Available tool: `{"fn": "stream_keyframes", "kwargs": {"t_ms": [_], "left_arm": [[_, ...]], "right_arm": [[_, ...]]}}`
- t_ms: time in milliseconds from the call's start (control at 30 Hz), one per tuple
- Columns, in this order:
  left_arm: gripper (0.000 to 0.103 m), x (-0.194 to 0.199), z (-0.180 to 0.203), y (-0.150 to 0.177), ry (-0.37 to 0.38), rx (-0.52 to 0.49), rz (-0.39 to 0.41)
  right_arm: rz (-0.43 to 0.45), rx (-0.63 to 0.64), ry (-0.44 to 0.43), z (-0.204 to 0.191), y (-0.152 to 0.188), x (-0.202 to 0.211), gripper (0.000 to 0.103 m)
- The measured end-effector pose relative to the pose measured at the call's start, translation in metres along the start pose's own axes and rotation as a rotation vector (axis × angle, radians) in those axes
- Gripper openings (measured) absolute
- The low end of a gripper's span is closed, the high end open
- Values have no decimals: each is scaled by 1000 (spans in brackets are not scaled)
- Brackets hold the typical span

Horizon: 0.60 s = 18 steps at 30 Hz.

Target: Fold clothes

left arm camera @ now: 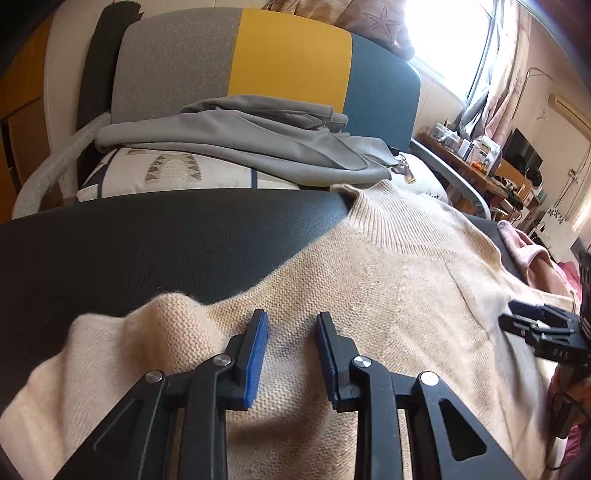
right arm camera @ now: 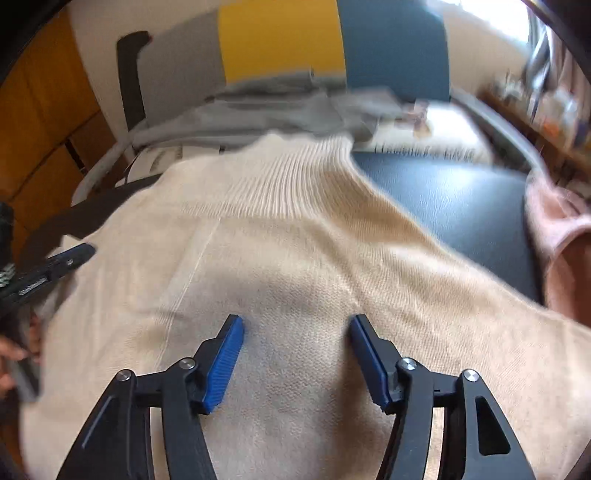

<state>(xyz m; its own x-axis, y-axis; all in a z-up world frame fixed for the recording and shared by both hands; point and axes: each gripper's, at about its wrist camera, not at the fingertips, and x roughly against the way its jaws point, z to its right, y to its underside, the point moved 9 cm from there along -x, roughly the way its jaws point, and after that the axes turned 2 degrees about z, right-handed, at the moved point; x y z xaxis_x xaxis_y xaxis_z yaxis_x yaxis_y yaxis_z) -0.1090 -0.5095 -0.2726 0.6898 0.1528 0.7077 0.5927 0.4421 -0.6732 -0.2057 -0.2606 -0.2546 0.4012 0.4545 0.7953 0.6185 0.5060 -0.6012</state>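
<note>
The left tongs (left arm camera: 291,321) are open, with a gap between the two blue pads (left arm camera: 255,360). They hang just over the sweater (left arm camera: 369,280) and hold nothing. The right tongs (right arm camera: 295,325) are open too, even wider, and they also hold nothing. They sit over the middle of the same sweater (right arm camera: 280,236).

From the left camera, the right tongs (left arm camera: 517,321) show at the right edge, low over the far side of the sweater. From the right camera, the left tongs (right arm camera: 74,254) show at the left edge, near the sweater's side.

The sweater is cream and knitted. It lies spread out on a dark bench (left arm camera: 166,240), with its ribbed neck (left arm camera: 373,206) pointing away from the tongs. One part of it near the left tongs is bumpy and bunched up (left arm camera: 122,332). The bench (right arm camera: 461,206) shows bare on both sides of the neck.

A pink cloth (right arm camera: 561,236) lies at the right end of the bench, just beside the sweater.

Past the bench, gray clothes (left arm camera: 251,140) lie in a heap on a white pillow (left arm camera: 173,173). Behind them stands a headboard (left arm camera: 288,55) in gray, yellow and blue. Far to the right is a window (left arm camera: 450,33) with curtains and a crowded desk (left arm camera: 476,162).
</note>
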Motion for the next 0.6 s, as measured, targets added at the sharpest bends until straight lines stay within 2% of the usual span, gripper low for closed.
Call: {"fn": "stream_keyframes", "kwargs": {"t_ms": [67,233,367,400,433,467,500,533,600], "left_arm": [[28,2,-5,1,-15,6,2],[28,5,-13,5,-56,6,0],[28,12,-7,3,-145,-47,-56],[28,20,-3,3,-142,-21,-60],[28,30,1,3,-128,12,-58],[29,38,11,5,-91,41,-44],[30,48,21,7,-48,68,-27],[30,54,39,14,-7,59,-21],[30,61,76,31,59,18,-19]], "right_arm": [[17,-6,17,-7,-4,-4,71],[34,-8,25,-16,-11,-11,77],[37,1,14,-16,-14,-12,81],[36,6,8,-16,-15,-10,81],[34,10,-2,-15,-15,-3,75],[69,4,0,-10,-14,12,69],[107,-4,4,-6,-14,28,69],[157,-10,14,3,-10,51,69],[202,-37,16,22,5,85,69]]}}
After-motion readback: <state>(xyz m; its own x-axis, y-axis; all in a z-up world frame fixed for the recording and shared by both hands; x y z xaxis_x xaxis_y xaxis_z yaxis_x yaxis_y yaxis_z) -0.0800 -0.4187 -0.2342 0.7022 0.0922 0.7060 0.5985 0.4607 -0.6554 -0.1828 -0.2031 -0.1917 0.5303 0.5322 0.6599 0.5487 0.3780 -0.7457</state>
